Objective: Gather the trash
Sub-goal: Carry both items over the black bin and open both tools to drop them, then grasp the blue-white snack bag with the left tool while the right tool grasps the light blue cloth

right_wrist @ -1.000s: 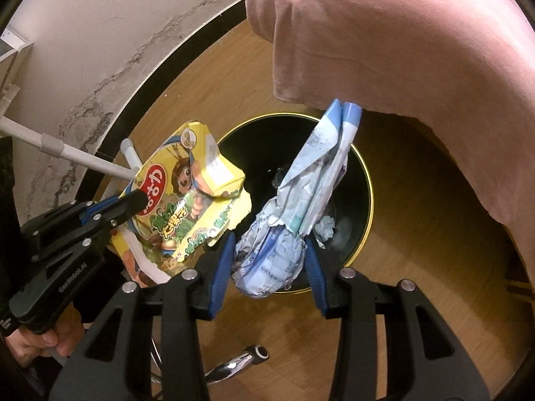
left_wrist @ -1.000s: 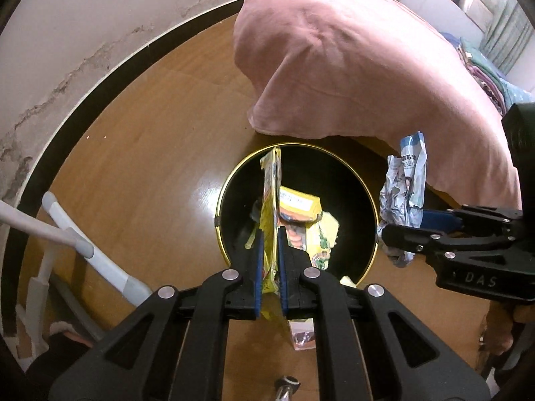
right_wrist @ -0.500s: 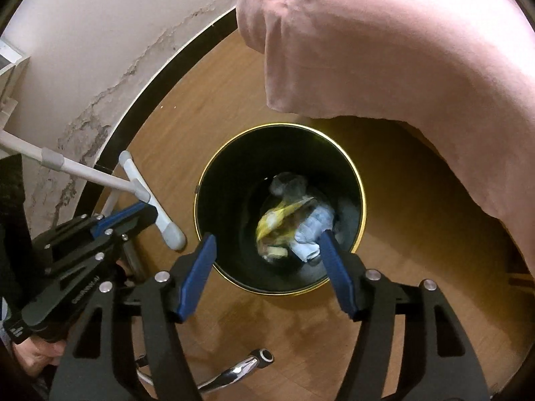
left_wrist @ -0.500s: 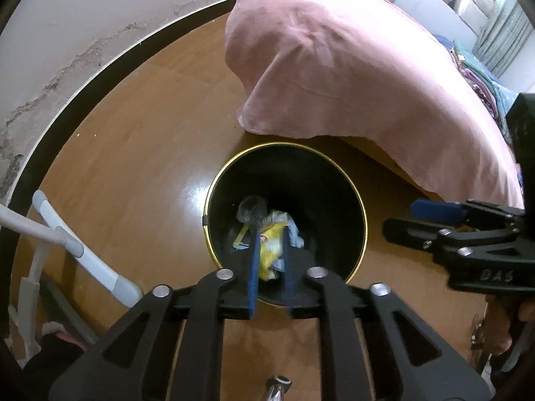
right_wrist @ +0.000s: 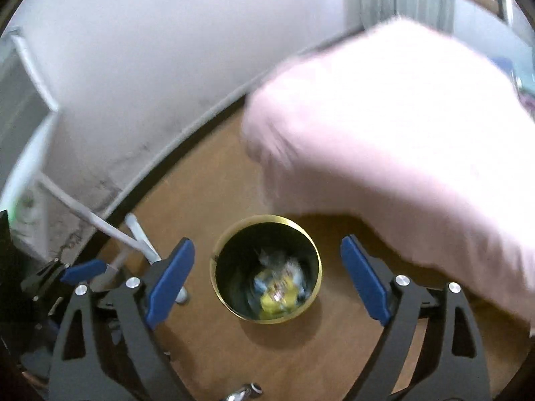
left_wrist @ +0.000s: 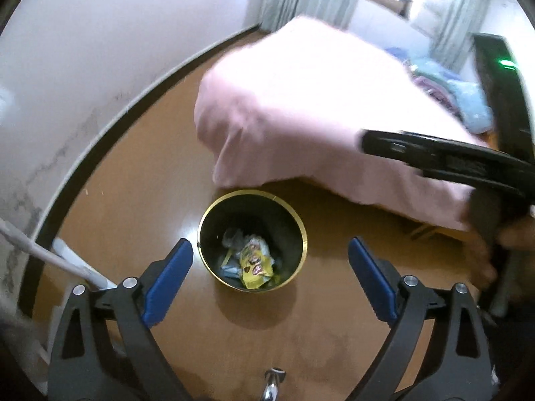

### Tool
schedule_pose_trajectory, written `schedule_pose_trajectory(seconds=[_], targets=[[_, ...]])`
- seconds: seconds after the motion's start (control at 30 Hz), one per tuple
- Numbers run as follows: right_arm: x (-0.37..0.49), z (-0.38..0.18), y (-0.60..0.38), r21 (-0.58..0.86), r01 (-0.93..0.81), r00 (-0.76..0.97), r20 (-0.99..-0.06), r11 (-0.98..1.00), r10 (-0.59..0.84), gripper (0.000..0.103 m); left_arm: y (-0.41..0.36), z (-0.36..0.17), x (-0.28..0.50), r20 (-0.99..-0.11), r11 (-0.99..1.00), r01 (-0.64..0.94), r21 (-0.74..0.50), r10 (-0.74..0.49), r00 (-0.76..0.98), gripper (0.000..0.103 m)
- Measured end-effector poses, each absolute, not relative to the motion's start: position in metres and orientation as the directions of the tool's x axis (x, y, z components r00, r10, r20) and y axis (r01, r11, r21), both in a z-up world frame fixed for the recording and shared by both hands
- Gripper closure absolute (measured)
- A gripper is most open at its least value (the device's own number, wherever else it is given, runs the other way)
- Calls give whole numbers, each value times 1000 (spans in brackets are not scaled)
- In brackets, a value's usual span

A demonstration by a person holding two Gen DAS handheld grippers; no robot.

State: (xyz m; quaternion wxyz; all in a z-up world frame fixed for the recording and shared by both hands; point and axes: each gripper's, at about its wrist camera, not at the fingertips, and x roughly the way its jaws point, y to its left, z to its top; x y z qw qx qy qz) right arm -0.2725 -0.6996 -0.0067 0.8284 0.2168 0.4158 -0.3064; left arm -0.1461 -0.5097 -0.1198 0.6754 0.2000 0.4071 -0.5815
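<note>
A black bin with a gold rim (left_wrist: 302,230) stands on the wooden floor; it also shows in the right wrist view (right_wrist: 319,267). Inside lie a yellow snack wrapper (left_wrist: 255,264) and pale blue-white crumpled wrappers (left_wrist: 234,237); they look blurred in the right wrist view (right_wrist: 277,287). My left gripper (left_wrist: 269,267) is open and empty, high above the bin. My right gripper (right_wrist: 267,275) is open and empty, also high above it. The right gripper shows from the side in the left wrist view (left_wrist: 444,160).
A pink blanket (left_wrist: 317,107) hangs over the bed edge right behind the bin. A white metal rack leg (left_wrist: 67,260) stands at the left near the wall and dark skirting (left_wrist: 110,127). A chrome chair part (left_wrist: 272,381) is below.
Both grippers let go of their wrappers, which now lie in the bin. Both have opened wide and risen well above the bin.
</note>
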Motion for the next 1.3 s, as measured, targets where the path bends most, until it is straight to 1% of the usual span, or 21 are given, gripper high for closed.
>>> schedule_pose_trajectory(seconds=[0.1,0.13,0.2,0.23,0.27,0.33,0.37,0.43,0.5,0.6,0.7,0.83,1.0,1.03,1.1,1.13,1.17,1.2,1.23,1.27,1.3], targets=[[-243,32,-663,135,606,553,-779,784,-294,15,-460,-65,-139,-743,247,957,-154,-667,53,10],[-228,42,-646,155,560,586,-769,814,-257,13,-436,-45,-133,-729,253,960,-120,-678,88,9],[-193,54,-608,192,452,632,-758,871,-161,12,-391,-18,-118,-712,308,951,-41,-676,188,8],[-174,58,-585,209,392,649,-754,896,-108,12,-356,-4,-104,-699,366,931,18,-661,273,8],[-153,60,-560,228,324,660,-749,918,-47,12,-336,2,-95,-694,407,912,51,-643,325,8],[-115,61,-515,262,199,664,-745,944,67,12,-273,15,-63,-685,542,833,110,-566,459,8],[-94,61,-487,282,127,655,-744,951,133,12,-250,18,-51,-687,587,802,115,-536,491,8],[-56,57,-434,339,3,614,-743,941,266,12,-178,22,-18,-695,706,702,96,-457,555,8],[-27,54,-387,343,-89,579,-746,935,329,12,-127,21,2,-696,781,616,101,-387,605,8],[10,53,-328,302,-215,538,-757,929,371,12,-36,14,37,-715,888,442,127,-227,662,8],[57,49,-290,262,-302,497,-777,917,386,12,23,14,63,-724,937,338,91,-170,668,8],[108,54,-279,237,-314,498,-783,919,372,12,62,16,92,-716,959,276,70,-145,683,8],[172,47,-262,212,-307,512,-785,928,349,14,58,24,150,-708,953,293,74,-157,688,8],[183,43,-261,215,-302,506,-789,929,348,18,52,23,159,-711,952,295,74,-157,685,8],[194,37,-259,226,-297,493,-796,928,352,22,45,19,182,-718,952,298,69,-160,678,8],[198,35,-257,230,-299,488,-797,926,356,29,40,17,199,-726,950,304,67,-163,668,8],[201,32,-253,227,-304,481,-802,925,354,32,38,16,209,-731,950,304,72,-157,664,8],[201,31,-249,222,-310,478,-804,924,353,43,37,14,218,-737,952,298,74,-149,659,8],[201,29,-245,215,-316,473,-808,924,350,73,33,10,232,-751,954,292,70,-143,645,8],[200,29,-243,209,-320,471,-811,924,347,82,32,7,241,-759,955,289,59,-145,635,8],[197,31,-243,210,-321,478,-806,923,349,82,32,4,247,-769,957,288,42,-153,621,9]])
